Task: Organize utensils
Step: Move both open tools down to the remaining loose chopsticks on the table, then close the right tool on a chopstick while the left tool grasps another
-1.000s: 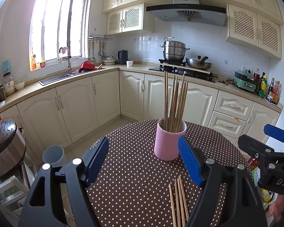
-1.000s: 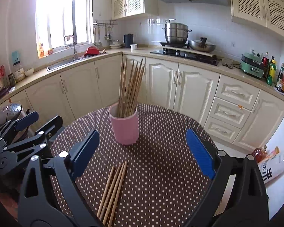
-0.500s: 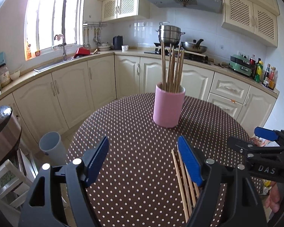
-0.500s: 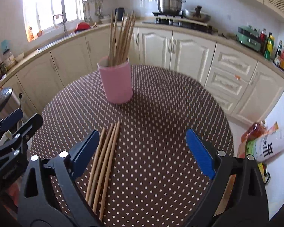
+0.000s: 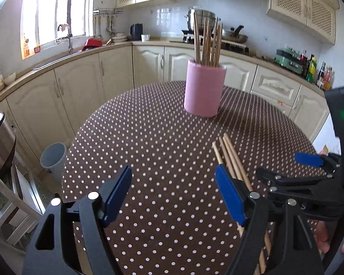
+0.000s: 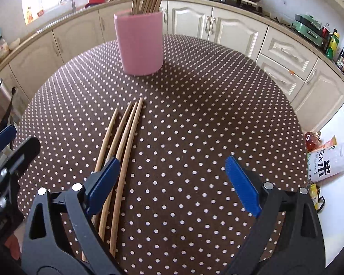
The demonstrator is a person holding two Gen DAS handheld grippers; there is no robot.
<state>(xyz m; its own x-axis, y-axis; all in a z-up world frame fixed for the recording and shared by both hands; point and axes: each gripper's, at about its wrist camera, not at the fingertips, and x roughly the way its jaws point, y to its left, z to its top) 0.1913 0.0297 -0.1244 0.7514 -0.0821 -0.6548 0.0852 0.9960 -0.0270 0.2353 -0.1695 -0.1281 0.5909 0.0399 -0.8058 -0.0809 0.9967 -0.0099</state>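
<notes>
So the loose chopsticks (image 6: 123, 142) are the thing here: four of them lying flat on the table (image 6: 206, 114), bunched side by side. They sit right at the right gripper (image 6: 172, 178)'s left jaw, partly under it, not in the gap between the jaws. From the left gripper (image 5: 172, 192) they're just past its right jaw, again outside the gap. Neither gripper touches them as far as I can see.

Both sets of jaws are spread wide with nothing but tablecloth between them.

Straight ahead of both, well beyond the jaw tips, stands the pink cup (image 6: 140, 43) with a good bunch of chopsticks upright in it (looks like most of the set, though I can't count them).

My read on progress: the cup's share looks done, the four on the table are what's left, and no pickup has started. Whichever gripper goes for them needs to shift sideways so the sticks land between the jaws. Thin round sticks lying flat could roll or scatter, so grabbing all four at once seems iffy.

Beyond the table it's just kitchen cabinets (image 5: 80, 87).
</notes>
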